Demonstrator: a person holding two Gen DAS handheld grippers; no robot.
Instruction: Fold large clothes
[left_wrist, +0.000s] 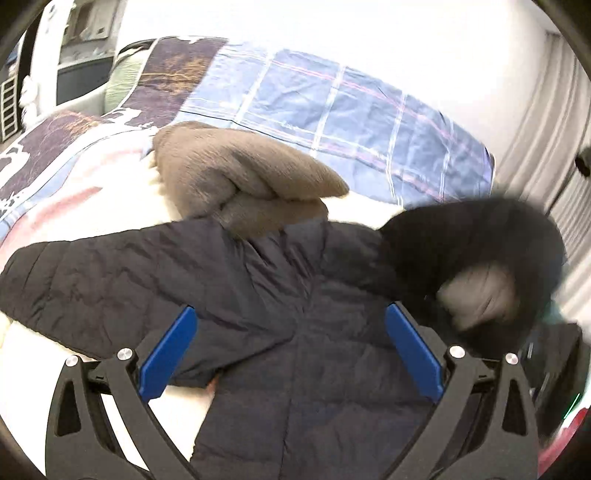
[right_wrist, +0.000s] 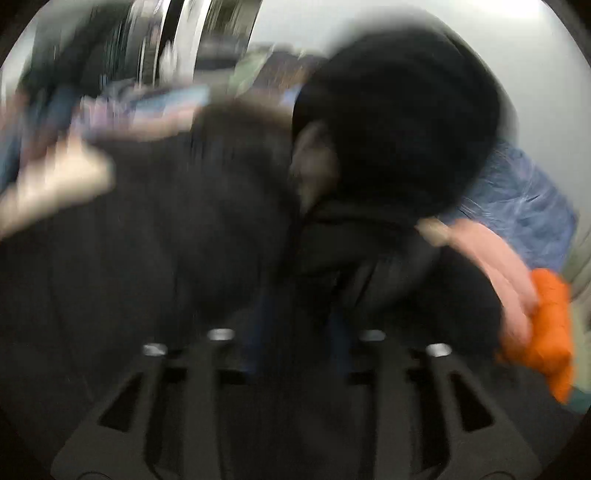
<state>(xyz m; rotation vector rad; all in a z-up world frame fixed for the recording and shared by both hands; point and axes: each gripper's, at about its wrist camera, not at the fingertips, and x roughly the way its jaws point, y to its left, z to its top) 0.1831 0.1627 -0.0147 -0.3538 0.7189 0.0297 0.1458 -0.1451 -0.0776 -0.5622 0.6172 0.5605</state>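
Note:
A dark navy quilted jacket lies spread on the bed, one sleeve stretched out to the left and its black fur-trimmed hood at the right. My left gripper hovers over the jacket's body with its blue fingers wide open and empty. The right wrist view is heavily blurred. It shows the same jacket and hood close up. My right gripper has its jaws close together with dark jacket fabric between them.
A folded brown fleece garment lies on the bed just beyond the jacket. A blue plaid quilt covers the far side of the bed. Pink and orange clothes lie at the right in the right wrist view.

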